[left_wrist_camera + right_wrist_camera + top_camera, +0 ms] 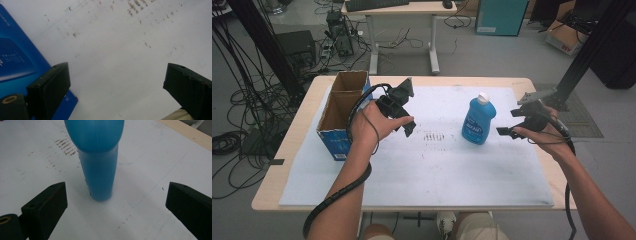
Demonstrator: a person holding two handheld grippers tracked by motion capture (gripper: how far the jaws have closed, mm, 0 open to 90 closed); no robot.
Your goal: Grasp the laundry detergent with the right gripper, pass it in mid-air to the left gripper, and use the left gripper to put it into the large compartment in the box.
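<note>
Light: even, soft, bright indoor, from overhead.
Shadows: faint; soft one under blue bottle on white mat.
Glare: none strong; mat near washed-out in both gripper views.
Focus: high view fairly sharp, low detail; black jaws and bottle soft close up.
Distortion: wide-angle bend at high-view edges.

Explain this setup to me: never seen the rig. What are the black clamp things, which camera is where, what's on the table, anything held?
No robot: a person holds a two-jaw gripper in each hand. The high view looks down on the table; the other two ride on each gripper. On the white mat stand a blue bottle and an open cardboard box. The left gripper hovers beside the box, jaws apart, holding nothing. The right gripper faces the bottle, jaws wide and not touching it.
</note>
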